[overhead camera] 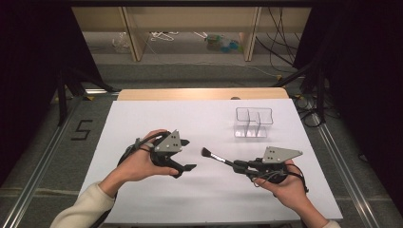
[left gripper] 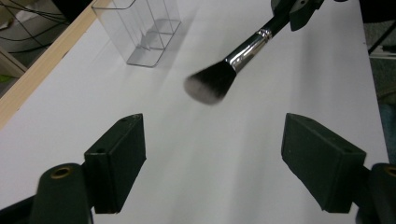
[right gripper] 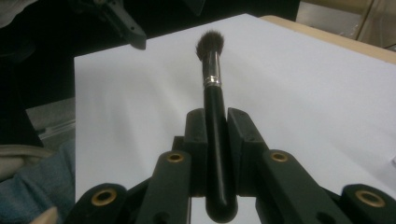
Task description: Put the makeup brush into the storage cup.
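The desk point(overhead camera: 157, 114), under a white sheet, is carrying a clear divided organizer point(overhead camera: 253, 122) toward its far right, well apart from both hands. The right tongs point(overhead camera: 239, 166) are clamping the black handle of a makeup brush point(overhead camera: 216, 157), holding it nearly level above the desk, bristles pointing toward the left tongs point(overhead camera: 186, 155). Those are standing apart with nothing between them, just beside the bristles.

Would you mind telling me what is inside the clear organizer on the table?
The clear organizer looks empty; through its walls only the dividers and the white table show. No part of its interior seems hidden.
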`<state>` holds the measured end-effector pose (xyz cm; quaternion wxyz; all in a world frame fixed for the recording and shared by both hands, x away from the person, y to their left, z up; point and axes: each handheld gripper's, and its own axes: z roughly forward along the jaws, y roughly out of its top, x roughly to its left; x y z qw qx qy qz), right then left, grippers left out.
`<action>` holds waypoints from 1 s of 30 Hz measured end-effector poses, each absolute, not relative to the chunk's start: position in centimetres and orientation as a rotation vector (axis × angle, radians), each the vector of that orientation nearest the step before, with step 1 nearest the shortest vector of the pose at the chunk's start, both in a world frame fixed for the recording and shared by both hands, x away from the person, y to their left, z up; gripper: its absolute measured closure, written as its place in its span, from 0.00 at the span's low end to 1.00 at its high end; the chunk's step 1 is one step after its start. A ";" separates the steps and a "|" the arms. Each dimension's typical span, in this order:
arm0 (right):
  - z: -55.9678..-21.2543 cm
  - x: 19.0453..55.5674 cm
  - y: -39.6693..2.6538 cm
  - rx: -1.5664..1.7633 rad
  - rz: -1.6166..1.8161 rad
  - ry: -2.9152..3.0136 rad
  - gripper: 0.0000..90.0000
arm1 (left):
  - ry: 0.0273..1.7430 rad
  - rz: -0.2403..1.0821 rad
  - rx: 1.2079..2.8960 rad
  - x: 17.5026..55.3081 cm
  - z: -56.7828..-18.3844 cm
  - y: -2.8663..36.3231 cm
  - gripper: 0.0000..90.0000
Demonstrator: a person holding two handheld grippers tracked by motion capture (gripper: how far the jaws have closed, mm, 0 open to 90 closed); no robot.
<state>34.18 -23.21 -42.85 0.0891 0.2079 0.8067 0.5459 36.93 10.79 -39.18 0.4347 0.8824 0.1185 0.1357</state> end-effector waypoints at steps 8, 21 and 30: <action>-42.5 34.0 -23.7 0.671 1.674 2.337 0.88 | 0.380 0.324 2.108 36.4 -40.9 11.6 0.24; -42.0 33.9 -23.6 0.688 1.780 2.215 0.88 | 0.599 0.095 1.856 36.7 -42.7 9.9 0.28; -41.9 34.0 -23.3 0.688 1.816 2.198 0.88 | 0.700 -0.035 1.707 37.0 -42.8 8.4 0.31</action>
